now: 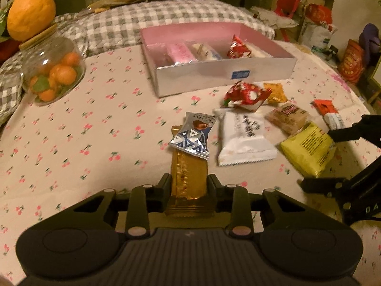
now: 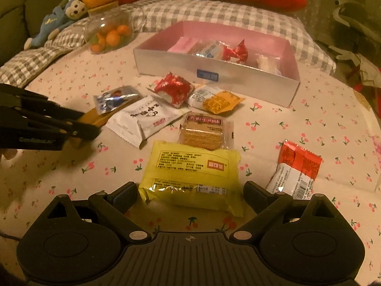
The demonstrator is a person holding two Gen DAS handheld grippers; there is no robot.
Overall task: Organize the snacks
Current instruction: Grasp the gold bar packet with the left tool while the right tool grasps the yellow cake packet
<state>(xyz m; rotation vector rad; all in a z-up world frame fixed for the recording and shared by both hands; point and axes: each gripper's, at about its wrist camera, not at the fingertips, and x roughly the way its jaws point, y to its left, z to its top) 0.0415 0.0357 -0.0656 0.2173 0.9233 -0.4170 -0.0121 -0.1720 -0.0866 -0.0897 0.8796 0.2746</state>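
My left gripper [image 1: 189,186] is shut on the near end of a gold snack bar [image 1: 188,166], which lies on the cherry-print cloth. A blue and silver packet [image 1: 190,135] rests on the bar's far end. My right gripper [image 2: 190,189] is open, its fingers on either side of a yellow packet [image 2: 190,166] without pressing it. A silver box with a pink inside [image 1: 214,76] stands further back and holds several wrapped snacks. In the right wrist view, the left gripper [image 2: 90,125] and the gold bar [image 2: 95,118] are at the left.
Loose snacks lie between the grippers and the box: a white packet [image 1: 245,135], a red packet [image 1: 245,93], an orange packet [image 2: 221,101], a brown cracker packet [image 2: 204,131] and a red-white packet [image 2: 295,169]. A glass jar of oranges [image 1: 52,71] stands far left. A checked pillow [image 1: 142,23] lies behind the box.
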